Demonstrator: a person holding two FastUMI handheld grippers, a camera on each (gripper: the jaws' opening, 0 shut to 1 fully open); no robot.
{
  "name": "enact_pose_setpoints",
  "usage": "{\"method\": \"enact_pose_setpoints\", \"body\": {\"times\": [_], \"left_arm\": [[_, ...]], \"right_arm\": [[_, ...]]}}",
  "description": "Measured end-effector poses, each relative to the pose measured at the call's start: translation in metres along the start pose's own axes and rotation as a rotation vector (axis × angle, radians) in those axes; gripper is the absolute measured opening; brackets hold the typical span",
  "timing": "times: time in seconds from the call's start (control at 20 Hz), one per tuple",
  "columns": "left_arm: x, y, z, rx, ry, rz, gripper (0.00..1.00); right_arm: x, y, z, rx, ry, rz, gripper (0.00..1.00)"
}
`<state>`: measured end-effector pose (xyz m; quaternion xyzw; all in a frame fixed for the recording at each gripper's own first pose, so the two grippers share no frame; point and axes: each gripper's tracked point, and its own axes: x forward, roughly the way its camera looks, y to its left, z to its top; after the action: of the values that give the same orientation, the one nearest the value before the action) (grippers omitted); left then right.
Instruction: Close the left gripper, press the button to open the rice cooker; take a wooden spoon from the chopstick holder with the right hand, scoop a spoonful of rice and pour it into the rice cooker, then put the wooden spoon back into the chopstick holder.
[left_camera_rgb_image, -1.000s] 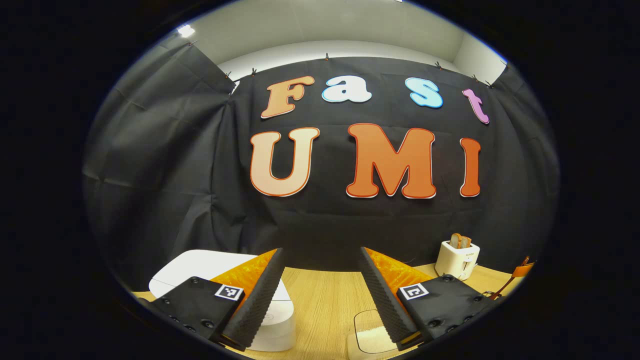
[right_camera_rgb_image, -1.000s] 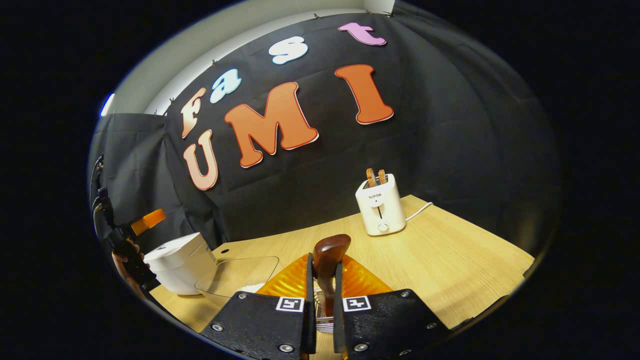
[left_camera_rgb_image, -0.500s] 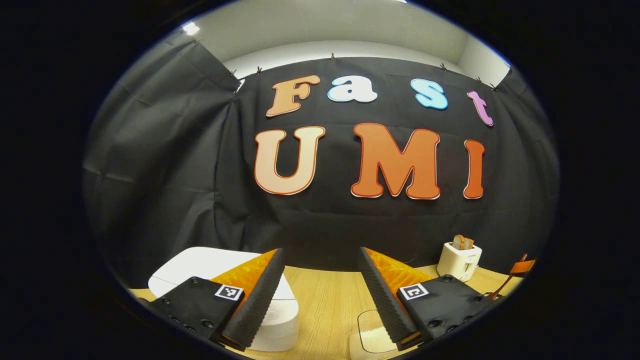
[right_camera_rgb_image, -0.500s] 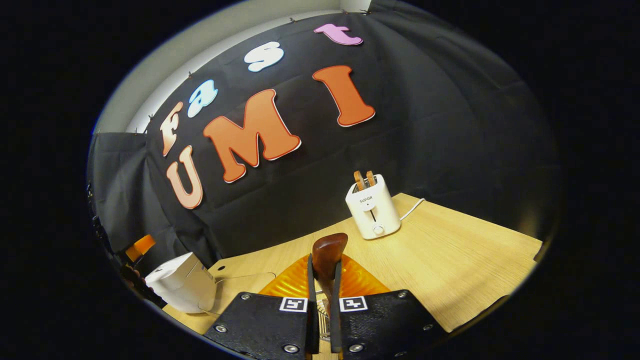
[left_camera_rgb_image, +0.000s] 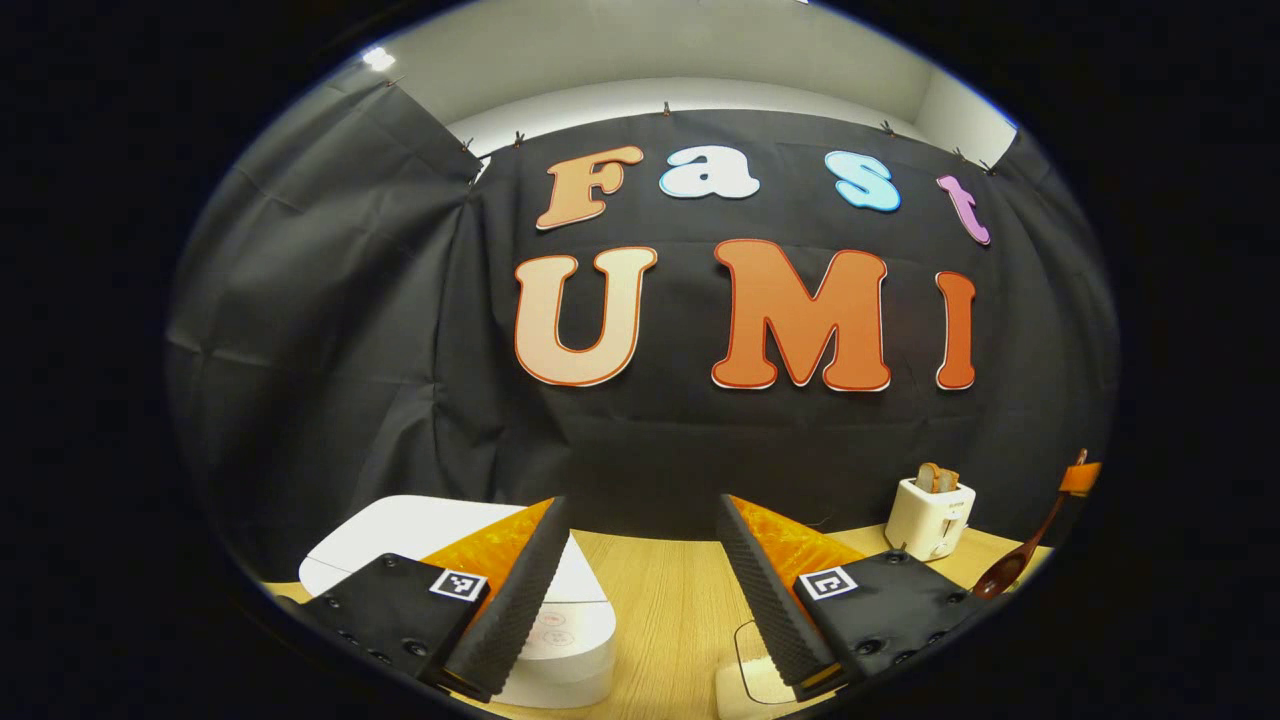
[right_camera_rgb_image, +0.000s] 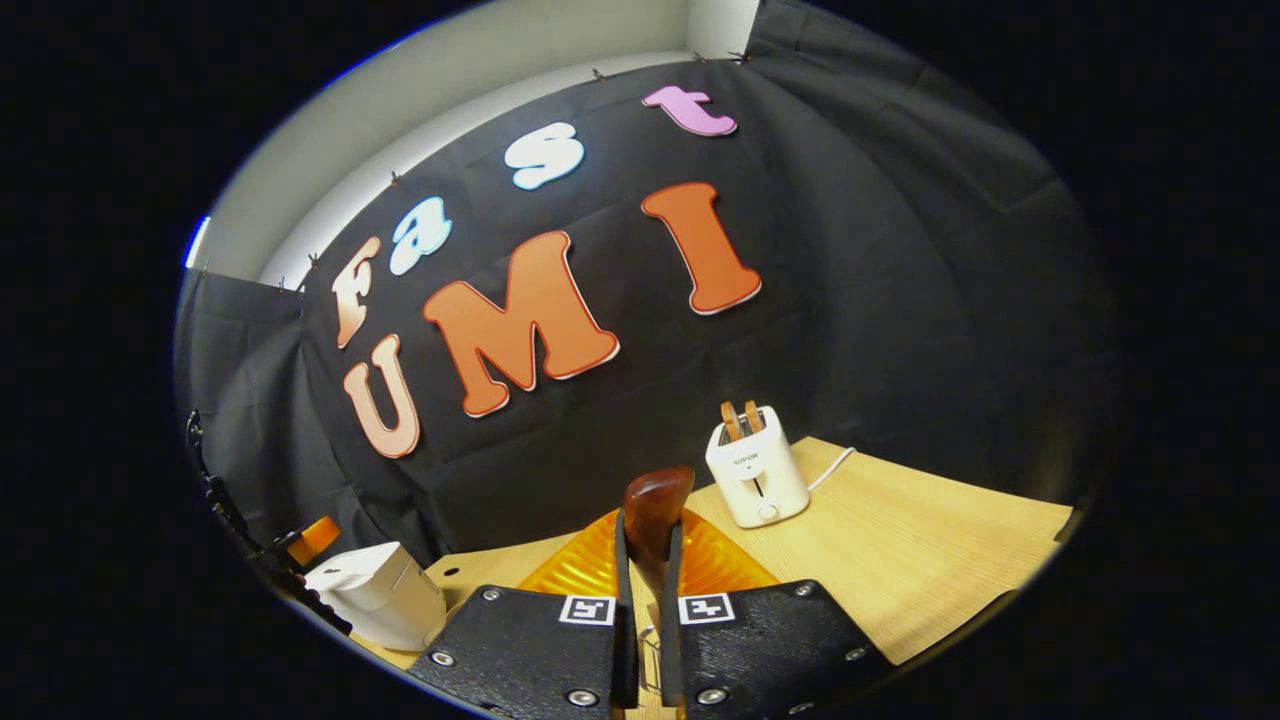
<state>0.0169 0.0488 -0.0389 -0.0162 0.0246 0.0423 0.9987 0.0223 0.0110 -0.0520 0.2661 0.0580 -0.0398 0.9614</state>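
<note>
Right gripper (right_camera_rgb_image: 641, 610) upright around wooden spoon (right_camera_rgb_image: 653, 520)

Bare tabletop (right_camera_rgb_image: 930, 570) right of the toaster (right_camera_rgb_image: 757, 468), open for passing; rice cooker (left_camera_rgb_image: 560, 630) and clear container (left_camera_rgb_image: 745, 665) blocking low paths near the left gripper (left_camera_rgb_image: 640, 570).

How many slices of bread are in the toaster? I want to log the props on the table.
2: both slices stand side by side in the top slots of the white toaster, one left of the other in the right gripper view. None seem hidden.
</note>
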Motion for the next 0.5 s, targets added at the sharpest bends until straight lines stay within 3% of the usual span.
{"method": "enact_pose_setpoints", "body": {"times": [0.25,0.4,0.5], "left_arm": [[0.003,0.006,-0.002,0.014,0.001,0.015,0.98],[0.002,0.013,-0.001,0.024,0.000,0.030,0.98],[0.001,0.019,0.000,0.035,-0.005,0.043,0.98]], "right_arm": [[0.012,0.048,0.028,-0.018,-0.082,0.101,0.08],[0.020,0.081,0.026,-0.009,-0.081,0.181,0.05],[0.027,0.102,0.017,-0.026,-0.072,0.222,0.08]]}}
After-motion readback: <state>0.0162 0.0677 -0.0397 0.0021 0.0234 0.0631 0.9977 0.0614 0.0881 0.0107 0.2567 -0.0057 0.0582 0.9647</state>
